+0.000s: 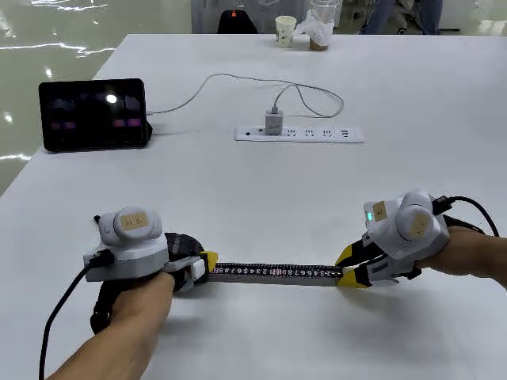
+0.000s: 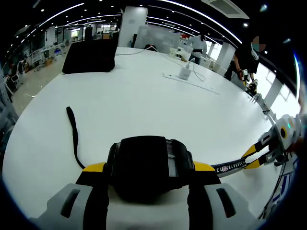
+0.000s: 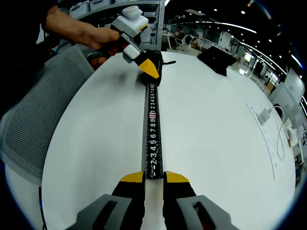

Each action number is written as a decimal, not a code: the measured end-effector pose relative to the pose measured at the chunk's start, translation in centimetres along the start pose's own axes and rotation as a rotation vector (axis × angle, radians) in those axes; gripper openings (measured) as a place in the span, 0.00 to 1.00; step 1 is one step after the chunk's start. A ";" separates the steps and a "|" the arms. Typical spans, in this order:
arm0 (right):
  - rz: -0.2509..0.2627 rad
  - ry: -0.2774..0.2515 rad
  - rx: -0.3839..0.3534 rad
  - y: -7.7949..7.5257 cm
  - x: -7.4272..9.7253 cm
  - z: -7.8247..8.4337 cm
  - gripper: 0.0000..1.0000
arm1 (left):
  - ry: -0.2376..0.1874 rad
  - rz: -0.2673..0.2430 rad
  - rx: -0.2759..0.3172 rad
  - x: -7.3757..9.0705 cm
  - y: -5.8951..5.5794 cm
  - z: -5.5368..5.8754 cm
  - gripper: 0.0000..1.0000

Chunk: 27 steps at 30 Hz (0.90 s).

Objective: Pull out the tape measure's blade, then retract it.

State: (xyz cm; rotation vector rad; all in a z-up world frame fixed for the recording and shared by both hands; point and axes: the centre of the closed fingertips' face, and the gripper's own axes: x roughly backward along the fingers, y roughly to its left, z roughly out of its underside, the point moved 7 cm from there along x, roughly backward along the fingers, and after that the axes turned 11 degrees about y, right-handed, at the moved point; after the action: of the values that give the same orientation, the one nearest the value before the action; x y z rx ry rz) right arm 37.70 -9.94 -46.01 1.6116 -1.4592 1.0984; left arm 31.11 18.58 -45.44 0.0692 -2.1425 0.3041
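The black tape measure case [image 2: 146,165] sits between the yellow-tipped fingers of my left gripper [image 2: 148,167], which is shut on it; it rests low on the white table [image 1: 261,198] at the near left [image 1: 184,252]. Its dark numbered blade [image 1: 273,273] runs flat across the table to my right gripper [image 1: 348,269]. In the right gripper view the blade [image 3: 152,139] stretches away to the case [image 3: 154,64], and my right gripper [image 3: 153,178] is shut on the blade's end. A black wrist strap [image 2: 73,136] trails from the case.
A dark tablet [image 1: 93,113] stands at the far left. A white power strip [image 1: 301,134] with a plugged charger and cable lies mid-table. A paper cup [image 1: 285,30] and a plastic bag stand at the far edge. A grey mesh chair [image 3: 33,129] is beside the table.
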 end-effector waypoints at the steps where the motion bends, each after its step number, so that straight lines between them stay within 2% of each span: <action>1: 0.000 -0.001 0.002 0.0 0.0 -0.1 0.10 | 0.000 0.000 0.000 0.0 0.0 0.0 0.62; 27: -0.006 -0.018 0.004 -0.2 -0.7 -1.7 0.10 | 0.004 0.010 0.009 0.3 0.0 0.1 0.62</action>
State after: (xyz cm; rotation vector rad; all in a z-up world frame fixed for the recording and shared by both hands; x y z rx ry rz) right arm 37.65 -8.07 -45.91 1.6311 -1.4639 1.0872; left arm 30.92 18.55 -45.24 0.0631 -2.1378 0.3193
